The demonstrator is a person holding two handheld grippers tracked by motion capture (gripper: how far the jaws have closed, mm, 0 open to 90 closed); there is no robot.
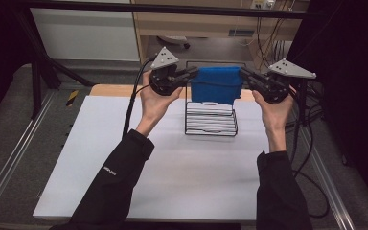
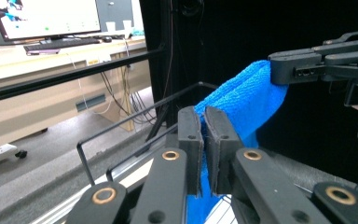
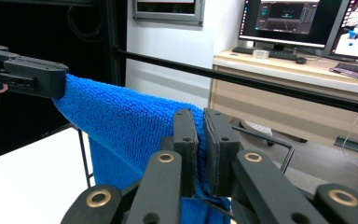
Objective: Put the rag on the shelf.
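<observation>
White table (image 1: 124,158) fills the middle of the high view, and near its far edge I see a black wire rack (image 1: 211,120). Above the rack hangs a blue cloth (image 1: 216,84), fluffy and folded, stretched between my two tools. My left gripper (image 1: 191,73) has its jaws closed on the cloth's left corner; my right gripper (image 1: 245,74) is clamped on the right corner.

Blue cloth (image 1: 216,84) stretched between left claw (image 1: 192,73) and right claw (image 1: 246,74), above wire rack (image 1: 211,123).
</observation>
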